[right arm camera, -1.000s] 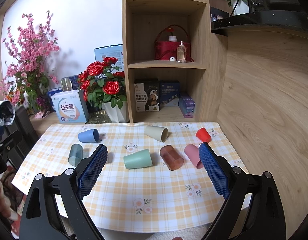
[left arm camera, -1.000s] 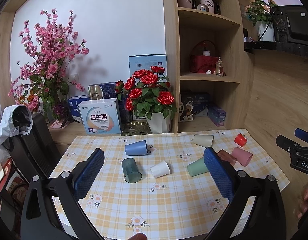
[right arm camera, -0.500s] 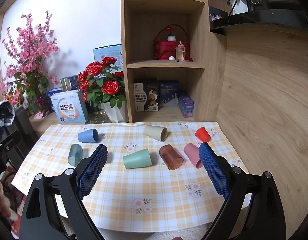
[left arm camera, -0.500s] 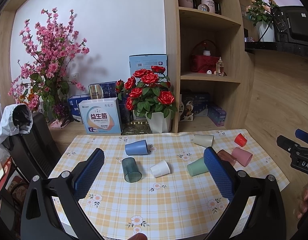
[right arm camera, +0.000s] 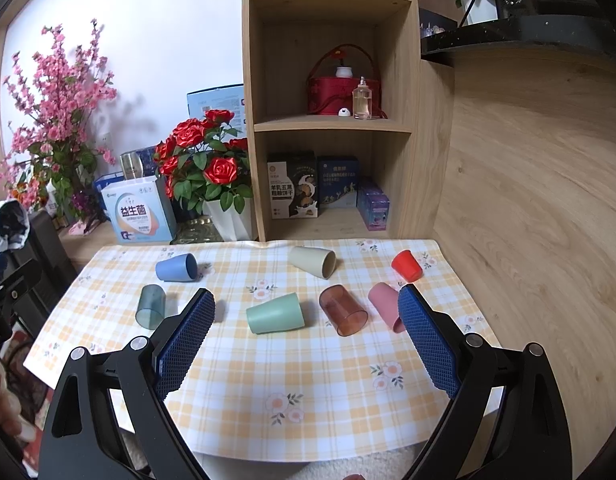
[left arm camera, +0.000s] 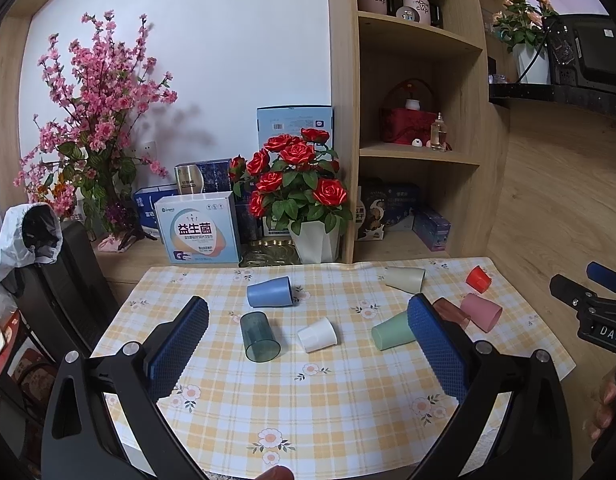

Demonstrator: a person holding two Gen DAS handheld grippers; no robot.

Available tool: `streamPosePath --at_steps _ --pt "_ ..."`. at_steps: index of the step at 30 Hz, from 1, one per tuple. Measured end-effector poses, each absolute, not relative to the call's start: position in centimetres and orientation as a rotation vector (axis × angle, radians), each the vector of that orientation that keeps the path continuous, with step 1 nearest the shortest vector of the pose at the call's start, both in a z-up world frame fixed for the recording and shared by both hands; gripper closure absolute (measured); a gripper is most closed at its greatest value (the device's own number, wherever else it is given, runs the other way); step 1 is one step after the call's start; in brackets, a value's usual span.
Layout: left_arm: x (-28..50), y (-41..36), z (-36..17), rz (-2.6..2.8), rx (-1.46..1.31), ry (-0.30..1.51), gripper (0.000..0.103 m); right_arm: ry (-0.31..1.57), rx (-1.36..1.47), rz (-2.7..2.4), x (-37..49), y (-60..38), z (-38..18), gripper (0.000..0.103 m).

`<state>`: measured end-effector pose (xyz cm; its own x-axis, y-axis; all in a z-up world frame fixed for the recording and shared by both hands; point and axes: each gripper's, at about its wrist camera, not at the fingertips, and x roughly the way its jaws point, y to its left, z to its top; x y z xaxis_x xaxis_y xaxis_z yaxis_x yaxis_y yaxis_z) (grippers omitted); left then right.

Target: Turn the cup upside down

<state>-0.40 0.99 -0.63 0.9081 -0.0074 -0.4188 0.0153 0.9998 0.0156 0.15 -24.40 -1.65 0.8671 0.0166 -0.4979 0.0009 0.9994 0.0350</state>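
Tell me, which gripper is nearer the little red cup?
Right. The red cup lies just beyond the right gripper, off its right finger; from the left gripper it sits far across the table.

This is a lived-in home room, set up around a small table (right arm camera: pixel 236 360) under a yellow checked cloth printed with flowers. At twelve o'clock a wooden shelf unit (right arm camera: pixel 392 128) holds mugs, a red gift basket (right arm camera: pixel 340 84), a perfume bottle and boxed snacks. At eleven o'clock red roses (left arm camera: pixel 296 176) stand in a white pot beside boxes of health supplements (left arm camera: pixel 198 230); at ten o'clock a spray of pink blossom (left arm camera: pixel 96 120) rises against a white wall. Wood-grain panelling (right arm camera: pixel 528 200) fills two to three o'clock. Plastic cups (right arm camera: pixel 274 314) in many colours lie scattered on the cloth.
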Motion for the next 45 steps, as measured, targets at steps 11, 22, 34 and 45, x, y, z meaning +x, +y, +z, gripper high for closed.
streamPosePath --at_steps 11,22,34,45 --pt "0.8 3.3 -1.7 -0.114 -0.092 0.468 0.006 0.464 0.107 0.075 0.1 -25.4 -2.5 0.013" --pt "4.3 6.7 -5.6 -0.045 -0.043 0.511 0.006 0.531 0.161 0.077 4.4 -25.9 -5.7 0.013" --pt "13.7 12.7 -10.5 -0.123 -0.024 0.615 0.006 0.654 0.145 0.084 11.1 -25.2 -9.6 0.013" --pt "25.5 13.1 -15.4 -0.279 0.277 0.78 0.031 0.776 0.171 0.007 16.4 -27.2 -13.7 0.013"
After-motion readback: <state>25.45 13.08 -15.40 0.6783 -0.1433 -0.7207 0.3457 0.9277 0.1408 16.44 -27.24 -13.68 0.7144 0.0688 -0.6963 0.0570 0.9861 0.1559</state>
